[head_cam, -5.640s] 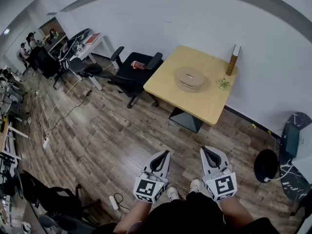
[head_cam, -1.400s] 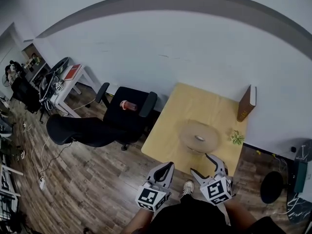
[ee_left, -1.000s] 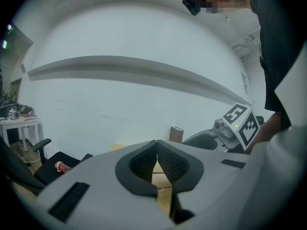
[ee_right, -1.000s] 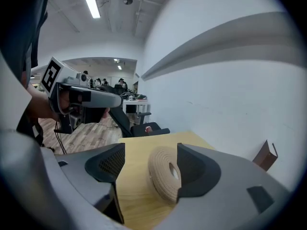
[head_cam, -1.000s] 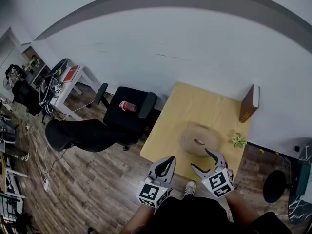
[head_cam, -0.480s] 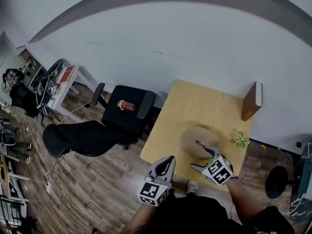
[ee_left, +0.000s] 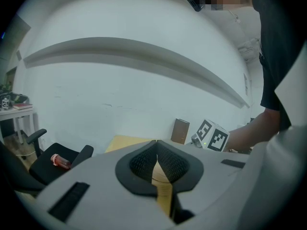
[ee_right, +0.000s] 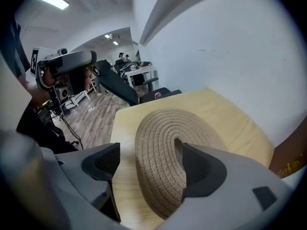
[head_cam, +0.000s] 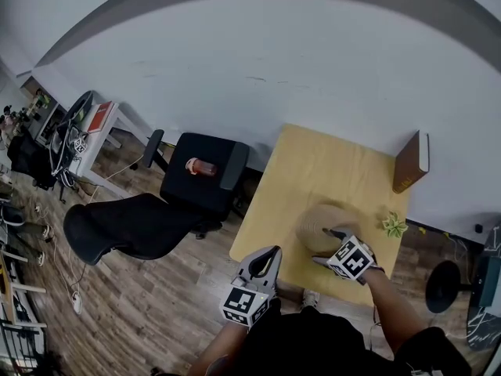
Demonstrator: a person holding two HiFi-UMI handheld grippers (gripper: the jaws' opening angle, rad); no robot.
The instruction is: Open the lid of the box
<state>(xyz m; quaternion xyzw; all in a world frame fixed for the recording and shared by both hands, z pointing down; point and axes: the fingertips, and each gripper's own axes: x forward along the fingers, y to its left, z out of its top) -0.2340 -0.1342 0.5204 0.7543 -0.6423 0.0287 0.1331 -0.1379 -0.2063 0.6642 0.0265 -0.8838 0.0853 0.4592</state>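
On the light wooden table (head_cam: 313,163), the round woven box (head_cam: 319,219) sits close to the front edge with its lid on. The table's rear edge meets the white wall. A brown book (head_cam: 412,161) stands upright at the rear right corner. A small green plant (head_cam: 394,225) lies just right of the box, near the right edge. Bare tabletop extends behind and left of the box.

The right gripper (head_cam: 322,245) is at the box. Its jaws are opening wide and straddle the near part of the lid. The outer pad stands clear of the rim.

The left gripper (head_cam: 266,258) hovers off the front left corner, jaws closed together and empty. A black chair (head_cam: 200,171) stands beyond the left edge.
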